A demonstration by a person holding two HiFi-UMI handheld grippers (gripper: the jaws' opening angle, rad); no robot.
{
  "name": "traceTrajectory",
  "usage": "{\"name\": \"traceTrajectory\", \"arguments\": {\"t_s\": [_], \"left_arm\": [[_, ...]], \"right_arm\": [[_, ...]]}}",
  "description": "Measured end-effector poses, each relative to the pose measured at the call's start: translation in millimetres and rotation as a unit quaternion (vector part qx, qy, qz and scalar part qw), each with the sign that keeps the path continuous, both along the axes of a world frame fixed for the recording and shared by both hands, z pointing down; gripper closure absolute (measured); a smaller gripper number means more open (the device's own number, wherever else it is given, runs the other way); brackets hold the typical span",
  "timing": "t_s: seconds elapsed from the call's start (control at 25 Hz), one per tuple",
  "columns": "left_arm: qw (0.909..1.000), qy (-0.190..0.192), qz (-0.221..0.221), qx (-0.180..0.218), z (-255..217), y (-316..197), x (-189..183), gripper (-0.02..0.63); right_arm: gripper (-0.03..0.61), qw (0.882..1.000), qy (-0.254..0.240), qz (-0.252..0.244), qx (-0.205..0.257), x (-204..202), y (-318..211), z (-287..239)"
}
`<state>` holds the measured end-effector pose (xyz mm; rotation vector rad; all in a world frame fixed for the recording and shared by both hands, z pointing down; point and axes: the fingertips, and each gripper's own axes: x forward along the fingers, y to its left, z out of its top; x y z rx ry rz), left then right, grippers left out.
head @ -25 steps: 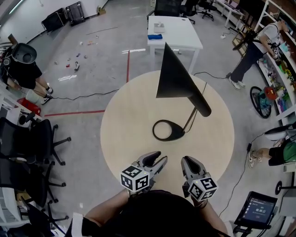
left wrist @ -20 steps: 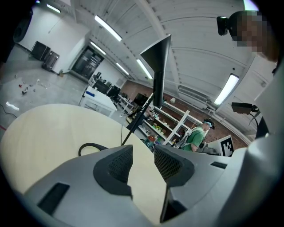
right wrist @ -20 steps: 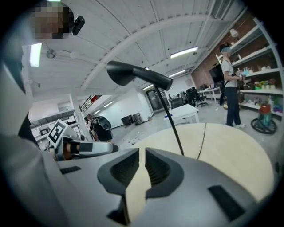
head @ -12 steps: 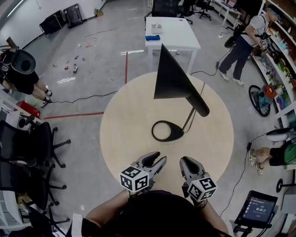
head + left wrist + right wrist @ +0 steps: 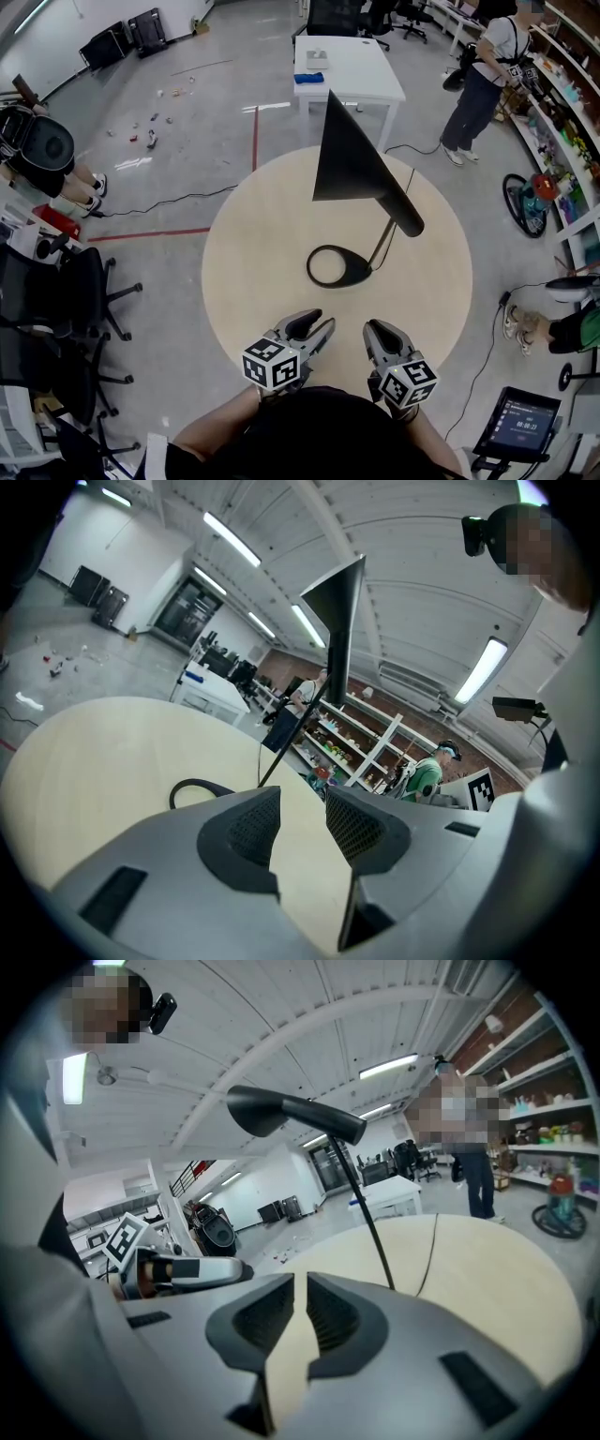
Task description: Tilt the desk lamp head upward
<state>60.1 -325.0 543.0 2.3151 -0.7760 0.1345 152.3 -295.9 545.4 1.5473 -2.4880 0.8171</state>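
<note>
1. The desk lamp stands near the middle of the round table (image 5: 253, 244). Its base (image 5: 339, 265) lies flat, and its thin stem (image 5: 382, 246) leans up and to the right to the black cone head (image 5: 352, 155).
2. Both grippers hover over the table's near edge, well apart from the lamp, which lies on the far side of them.
3. The left gripper (image 5: 314, 328) has its jaws spread a little, with only bare tabletop in the gap. The right gripper (image 5: 379, 330) shows a narrower gap, also with nothing in it.
4. The head's long axis runs from its tube end at near right to the flared cone at far left. The right gripper looks nearer the tube end and stem top, so it seems better placed to lift, with the left free to steady the base.
5. From above, the head covers its own hinge. Its mouth is not visible, so its present tilt is hard to judge. The left gripper's camera shows the cone only edge-on.
</note>
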Motion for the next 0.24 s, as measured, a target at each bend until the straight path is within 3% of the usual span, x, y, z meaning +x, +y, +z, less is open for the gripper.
{"name": "traceTrajectory", "arguments": {"t_s": [0.24], "left_arm": [[1.0000, -0.003, -0.001, -0.002, 2.3, -0.9, -1.1, 0.456]], "right_arm": [[0.534, 1.000, -0.001, -0.003, -0.004, -2.3, -0.9, 4.0]]}}
